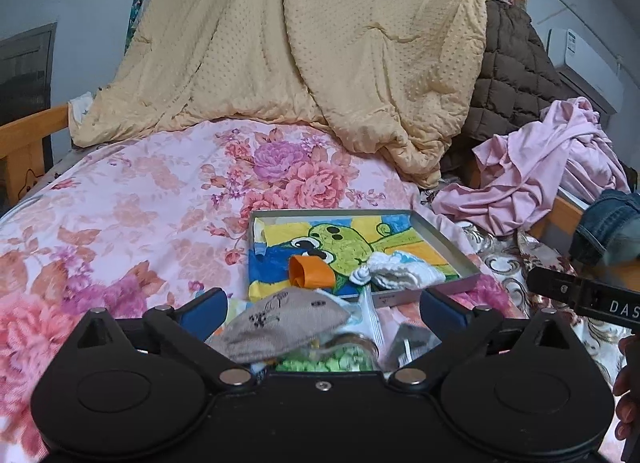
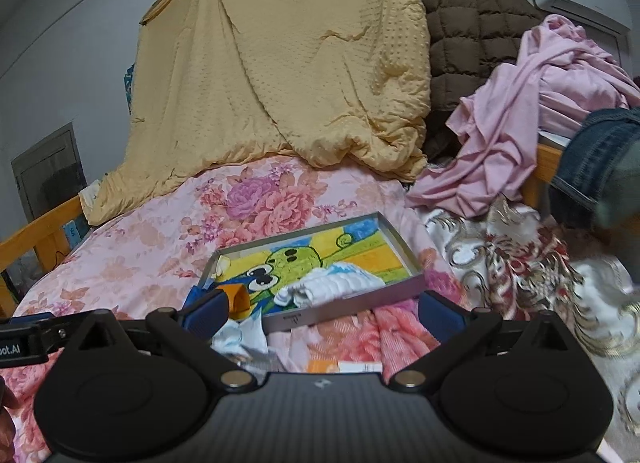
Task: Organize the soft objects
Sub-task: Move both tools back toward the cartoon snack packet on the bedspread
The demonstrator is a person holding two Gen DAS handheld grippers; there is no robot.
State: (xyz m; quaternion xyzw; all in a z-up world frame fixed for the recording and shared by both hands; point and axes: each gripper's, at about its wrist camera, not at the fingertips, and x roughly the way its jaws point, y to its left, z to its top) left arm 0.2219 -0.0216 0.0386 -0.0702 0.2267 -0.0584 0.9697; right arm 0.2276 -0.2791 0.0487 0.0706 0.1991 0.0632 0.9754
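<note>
Left wrist view has the left gripper (image 1: 322,309) with its jaws spread wide and nothing clamped; its blue fingertips (image 1: 206,309) stand clear on either side of a small heap just below the camera. In that heap a grey fabric pouch (image 1: 280,327) lies on top, resting over a clear jar of green bits (image 1: 332,357), with a clear plastic packet (image 1: 372,319) beside it. Just beyond the heap sits a shallow grey tray (image 1: 460,251) lined with a cartoon frog picture, and inside it lie an orange rolled piece (image 1: 310,271) and a white folded cloth (image 1: 400,269) near the front edge. The tray rests on a pink floral bedspread (image 1: 140,203). Behind it a yellow dotted quilt (image 1: 320,43) is draped high, a brown quilted coat (image 1: 512,71) hangs to its right, and a crumpled pink garment (image 1: 540,167) lies further right. The right gripper (image 1: 576,293) shows at the right edge of this view, with a denim sleeve (image 1: 608,227) above it. Right wrist view shows the right gripper (image 2: 322,309) likewise with jaws wide apart and empty, over a pink ribbed cloth (image 2: 384,339) lying just in front of the tray (image 2: 344,315). The white folded cloth (image 2: 340,283) and the orange rolled piece (image 2: 240,297) appear in the tray's near part. To the right spreads a red and gold patterned cloth (image 2: 520,263).
</note>
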